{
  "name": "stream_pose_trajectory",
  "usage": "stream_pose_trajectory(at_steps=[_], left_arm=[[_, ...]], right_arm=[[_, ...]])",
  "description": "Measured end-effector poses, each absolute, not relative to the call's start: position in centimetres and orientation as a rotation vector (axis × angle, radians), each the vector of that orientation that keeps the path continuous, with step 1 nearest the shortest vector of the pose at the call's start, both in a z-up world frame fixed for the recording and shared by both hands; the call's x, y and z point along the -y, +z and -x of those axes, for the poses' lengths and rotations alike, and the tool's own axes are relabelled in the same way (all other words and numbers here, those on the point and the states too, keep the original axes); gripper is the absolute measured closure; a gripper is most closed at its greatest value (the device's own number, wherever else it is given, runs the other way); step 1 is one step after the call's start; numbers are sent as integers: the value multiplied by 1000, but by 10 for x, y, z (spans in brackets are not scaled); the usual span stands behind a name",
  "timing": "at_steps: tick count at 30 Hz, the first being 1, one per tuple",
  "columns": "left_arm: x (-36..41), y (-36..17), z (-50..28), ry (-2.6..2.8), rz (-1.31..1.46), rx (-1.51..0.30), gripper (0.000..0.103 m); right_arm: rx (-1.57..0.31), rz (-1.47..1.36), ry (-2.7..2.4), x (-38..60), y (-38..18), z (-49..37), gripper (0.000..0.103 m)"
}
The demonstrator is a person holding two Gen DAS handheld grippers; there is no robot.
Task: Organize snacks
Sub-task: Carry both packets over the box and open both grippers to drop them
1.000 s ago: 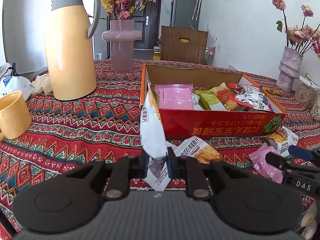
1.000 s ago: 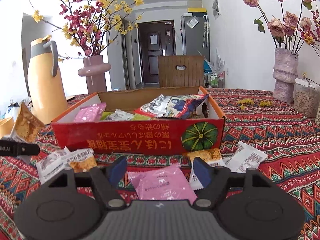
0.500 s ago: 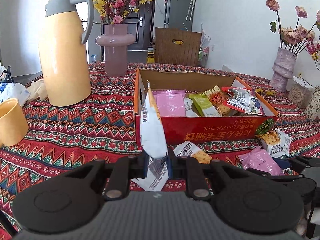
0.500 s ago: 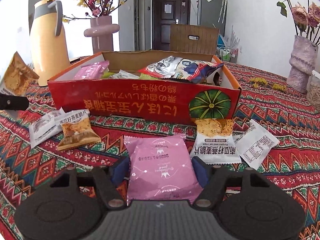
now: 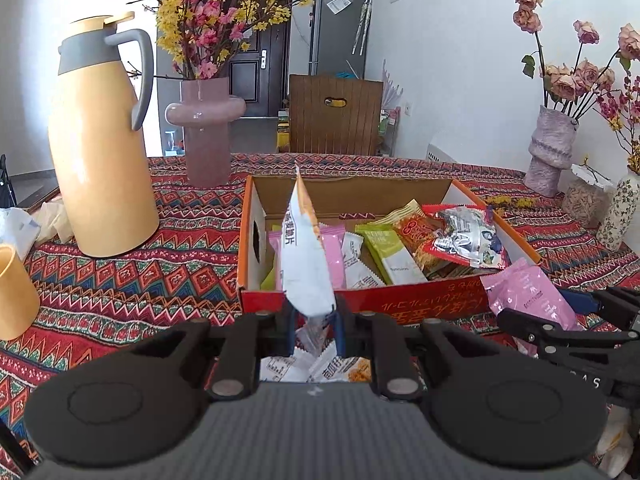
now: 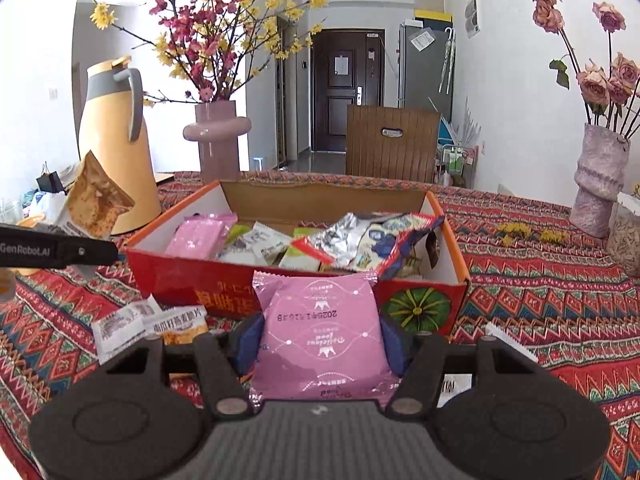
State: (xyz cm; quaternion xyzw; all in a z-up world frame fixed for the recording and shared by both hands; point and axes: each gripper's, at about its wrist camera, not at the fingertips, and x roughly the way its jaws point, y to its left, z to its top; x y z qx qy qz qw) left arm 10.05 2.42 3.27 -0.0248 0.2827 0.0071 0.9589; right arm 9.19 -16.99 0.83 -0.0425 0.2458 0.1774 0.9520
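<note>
A red cardboard box [image 5: 420, 306] [image 6: 180, 276] with several snack packets inside sits on the patterned tablecloth. My left gripper [image 5: 314, 326] is shut on a white and orange snack packet [image 5: 304, 264], held upright in front of the box's near left corner; the packet also shows in the right wrist view [image 6: 94, 200]. My right gripper [image 6: 320, 344] is shut on a pink snack packet [image 6: 320, 336], lifted in front of the box's near wall; it also shows in the left wrist view [image 5: 528, 296]. Loose packets [image 6: 148, 324] lie on the cloth before the box.
A yellow thermos jug [image 5: 100, 148] and a pink vase with flowers [image 5: 206, 136] stand left of and behind the box. A yellow cup [image 5: 12, 292] is at the far left. A purple vase with dried roses [image 6: 600, 184] stands at the back right. A white packet [image 6: 512, 348] lies on the right.
My right gripper closed on the pink packet and lifted it off the cloth. My left gripper rose and moved toward the box with the white and orange packet.
</note>
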Motion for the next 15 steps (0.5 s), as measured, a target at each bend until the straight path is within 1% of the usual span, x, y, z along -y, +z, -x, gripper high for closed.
stream_pose_trajectory(at_steps=[7, 15], left_arm=[[-21, 42, -131, 17, 36, -553, 85], [-20, 43, -173, 18, 36, -540, 85]], right_arm=[[-450, 73, 357, 161, 28, -132, 43], [-431, 73, 349, 144, 32, -184, 43]])
